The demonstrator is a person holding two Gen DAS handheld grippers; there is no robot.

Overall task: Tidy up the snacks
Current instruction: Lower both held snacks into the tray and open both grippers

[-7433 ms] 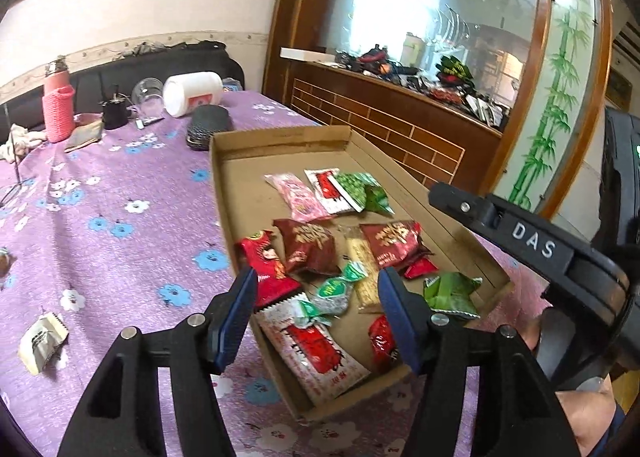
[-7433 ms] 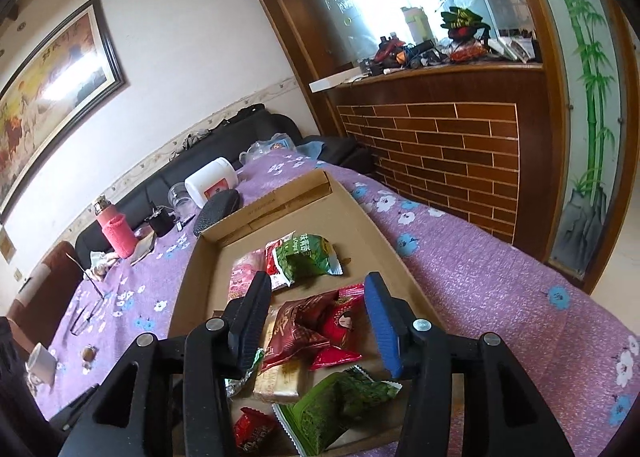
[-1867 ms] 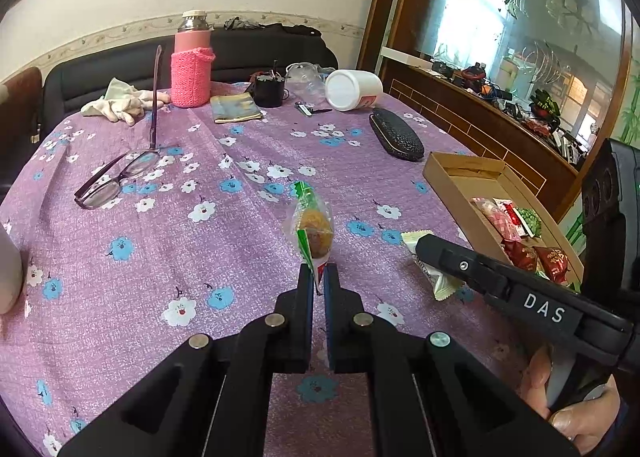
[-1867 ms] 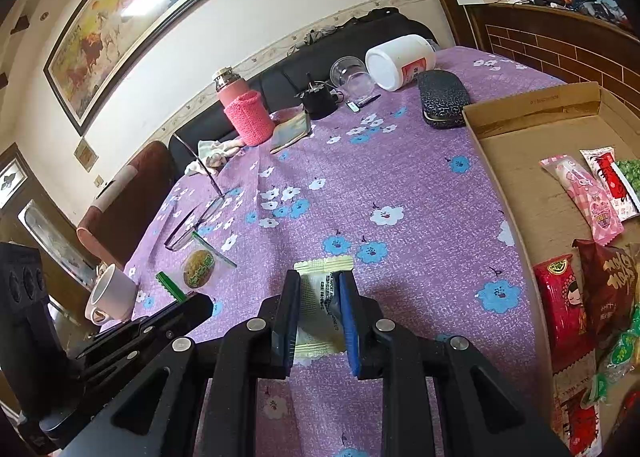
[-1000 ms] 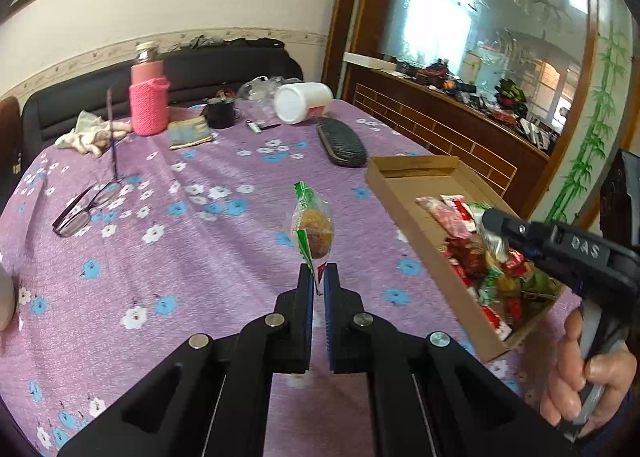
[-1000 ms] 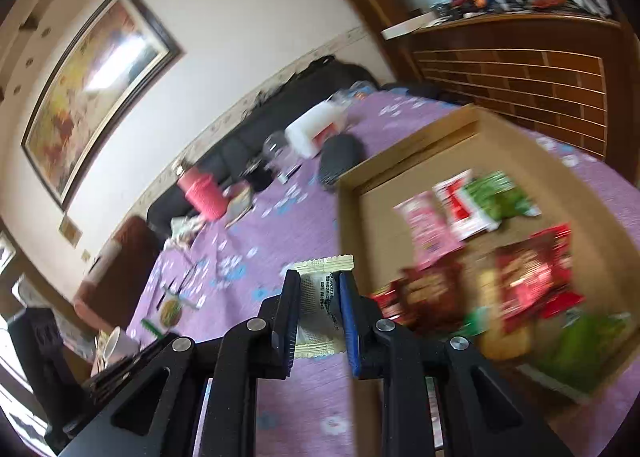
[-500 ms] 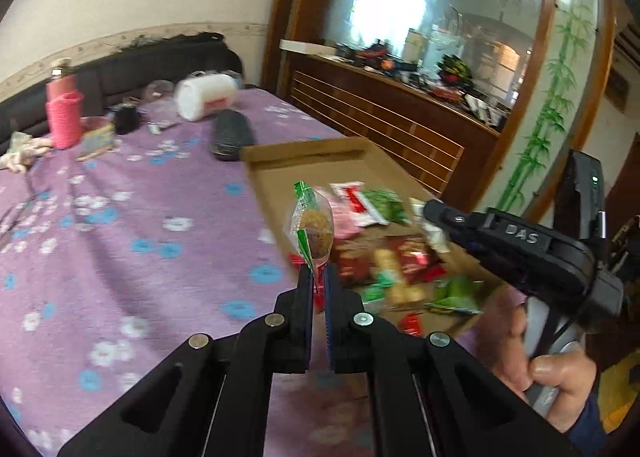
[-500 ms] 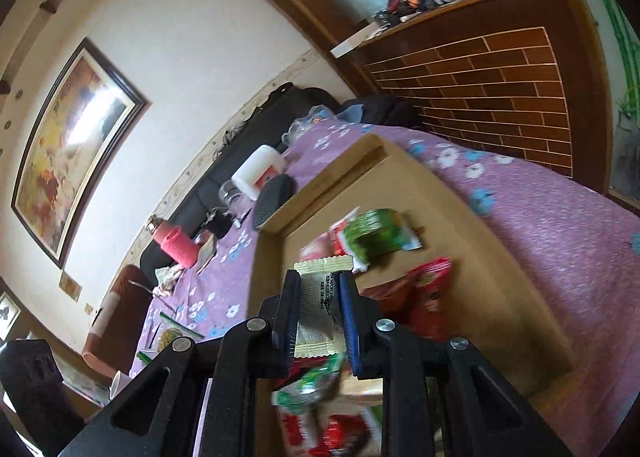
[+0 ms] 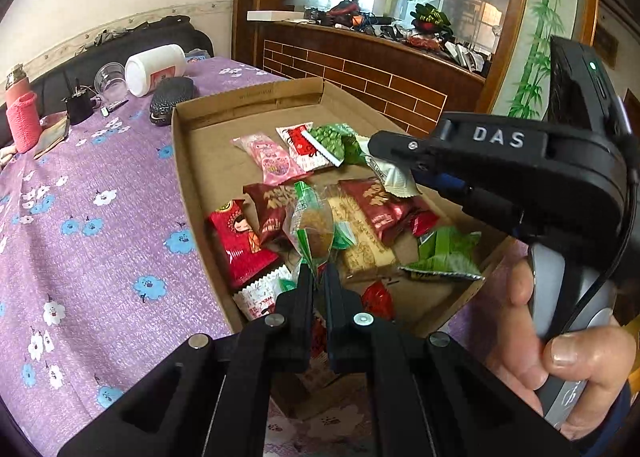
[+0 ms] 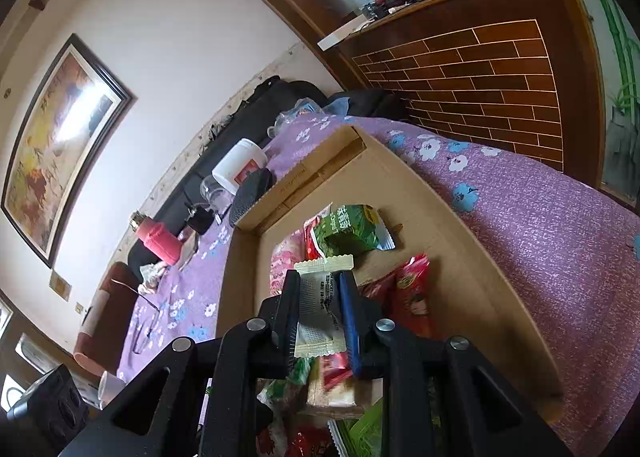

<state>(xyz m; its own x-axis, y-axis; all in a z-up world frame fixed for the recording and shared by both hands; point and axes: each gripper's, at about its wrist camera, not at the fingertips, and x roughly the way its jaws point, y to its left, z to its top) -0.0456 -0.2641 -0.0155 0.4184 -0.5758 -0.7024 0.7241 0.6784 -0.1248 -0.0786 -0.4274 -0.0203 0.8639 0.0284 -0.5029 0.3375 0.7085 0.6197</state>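
Observation:
A shallow cardboard box (image 9: 208, 173) (image 10: 452, 225) on the purple flowered tablecloth holds several snack packets in red, pink, green and tan. My left gripper (image 9: 318, 277) is shut on a clear green-edged packet (image 9: 312, 227) with a brown cake inside, held upright over the box's near half. My right gripper (image 10: 318, 309) is shut on a cream-white packet (image 10: 322, 299) above the packets in the box. In the left wrist view that cream-white packet (image 9: 394, 177) sticks out from the right gripper (image 9: 384, 155), which a hand (image 9: 560, 353) holds over the box's right side.
Beyond the box lie a black case (image 9: 172, 99), a white jar on its side (image 9: 156, 69), a glass (image 9: 109, 77) and a pink bottle (image 9: 22, 117). A brick-patterned wooden counter (image 9: 372, 69) runs behind the table. The tablecloth (image 9: 92, 225) stretches left of the box.
Both grippers have carried their packets from over the open tablecloth to above the cardboard box. The left one came closer and lower over the snacks. Both stayed shut throughout.

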